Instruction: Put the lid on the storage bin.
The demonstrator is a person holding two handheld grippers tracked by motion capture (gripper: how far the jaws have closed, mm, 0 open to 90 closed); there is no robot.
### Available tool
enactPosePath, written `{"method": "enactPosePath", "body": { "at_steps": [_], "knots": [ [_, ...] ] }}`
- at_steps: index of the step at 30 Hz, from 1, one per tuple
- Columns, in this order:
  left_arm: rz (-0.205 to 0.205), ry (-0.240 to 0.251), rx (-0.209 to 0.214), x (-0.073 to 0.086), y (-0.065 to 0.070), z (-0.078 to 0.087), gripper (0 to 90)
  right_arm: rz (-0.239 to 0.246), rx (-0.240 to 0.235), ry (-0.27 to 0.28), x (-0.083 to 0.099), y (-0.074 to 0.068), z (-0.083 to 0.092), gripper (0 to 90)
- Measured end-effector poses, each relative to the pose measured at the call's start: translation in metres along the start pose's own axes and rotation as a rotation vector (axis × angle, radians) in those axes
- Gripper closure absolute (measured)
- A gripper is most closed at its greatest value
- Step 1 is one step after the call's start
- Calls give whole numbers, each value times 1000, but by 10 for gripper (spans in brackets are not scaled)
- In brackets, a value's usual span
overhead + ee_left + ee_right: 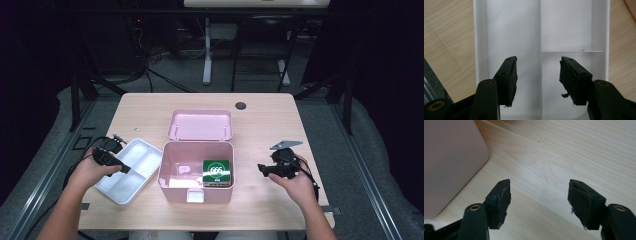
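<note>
A pink box (172,172) stands open at the table's middle, its lid (201,124) folded back. Inside lies a green packet (216,172) marked 666. Left of the box sits a white divided tray (131,171), empty in the left gripper view (564,27). My left gripper (124,169) hovers over that tray (538,75), open, nothing between its fingers. My right gripper (261,169) is open over bare wood to the right of the box (540,197), with the pink box wall (449,162) at its left.
The wooden table (265,125) has a dark round hole (241,105) near its far edge. Cables trail from both grippers. Beyond the table are dark stands, cables and a white desk leg (207,55).
</note>
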State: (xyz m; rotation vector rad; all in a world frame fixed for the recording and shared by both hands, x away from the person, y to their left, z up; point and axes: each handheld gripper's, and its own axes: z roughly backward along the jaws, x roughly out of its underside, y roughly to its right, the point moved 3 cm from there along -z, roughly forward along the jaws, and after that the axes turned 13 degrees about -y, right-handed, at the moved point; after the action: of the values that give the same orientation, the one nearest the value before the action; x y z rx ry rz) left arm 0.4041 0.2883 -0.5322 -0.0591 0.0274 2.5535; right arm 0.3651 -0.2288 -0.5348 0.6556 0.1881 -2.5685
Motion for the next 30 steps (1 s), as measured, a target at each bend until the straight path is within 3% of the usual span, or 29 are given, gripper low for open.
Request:
{"method": "enactPosePath", "body": {
  "at_steps": [3,6,9,12,15,19,24,30],
  "knots": [
    [-6,-38,20,-5,0,-1,519,-9,22,18,7,3,1,363],
    [-23,-73,-20,-10,1,-3,551,-12,10,50,11,5,2,392],
    [-35,-102,-9,-13,2,-6,606,-7,21,42,15,6,-1,405],
    [-28,-117,-12,-15,1,-9,634,-43,13,38,19,8,-2,424],
    [-22,-150,7,-16,-1,-13,666,-64,-4,87,20,9,1,470],
    [-16,-180,3,-15,-1,-18,696,-107,-31,114,20,10,5,489],
    [10,-209,16,-19,-2,-28,730,-131,-56,75,22,11,-1,504],
    [9,-230,21,-24,-1,-35,766,-122,-58,47,23,10,-7,508]
  ]
}}
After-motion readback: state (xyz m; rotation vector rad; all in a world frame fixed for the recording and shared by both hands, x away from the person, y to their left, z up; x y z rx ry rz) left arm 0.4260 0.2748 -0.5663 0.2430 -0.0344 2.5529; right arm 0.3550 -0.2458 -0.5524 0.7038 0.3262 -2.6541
